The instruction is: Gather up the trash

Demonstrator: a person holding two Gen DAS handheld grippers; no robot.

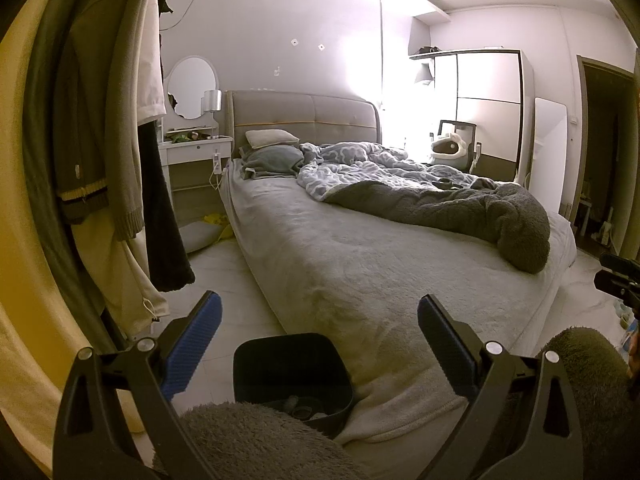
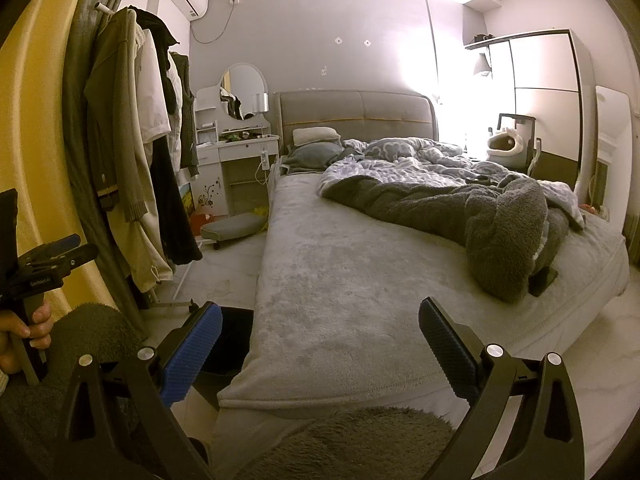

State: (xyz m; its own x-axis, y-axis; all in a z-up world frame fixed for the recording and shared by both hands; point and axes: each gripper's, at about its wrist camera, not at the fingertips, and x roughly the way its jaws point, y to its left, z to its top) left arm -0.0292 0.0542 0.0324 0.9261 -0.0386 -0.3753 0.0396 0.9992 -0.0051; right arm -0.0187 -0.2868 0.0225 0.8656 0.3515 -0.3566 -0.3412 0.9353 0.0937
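Fuzzy grey fleece sleeves (image 1: 256, 440) filled the bottom of both views, just under the cameras. Beyond them, in the left wrist view, a black square plastic trash bin (image 1: 292, 376) stood on the pale floor against the near corner of the bed, with a few small dark scraps lying in its bottom; the left gripper (image 1: 320, 344) hung above it with its blue-padded fingers spread wide, holding nothing. From the right wrist camera only a dark edge of that bin showed behind the left finger, and the right gripper (image 2: 320, 344) was likewise wide open and empty, over the bed's corner. That view alone showed a hand (image 2: 24, 336) gripping the other tool's handle at the left edge. Farther out lay the grey plush-covered bed (image 1: 360, 272) with a rumpled blue-and-grey duvet (image 1: 400, 184). Hanging coats (image 1: 100, 140) crowded the left side, partly screening a white dressing table (image 1: 196, 152) with an oval mirror.
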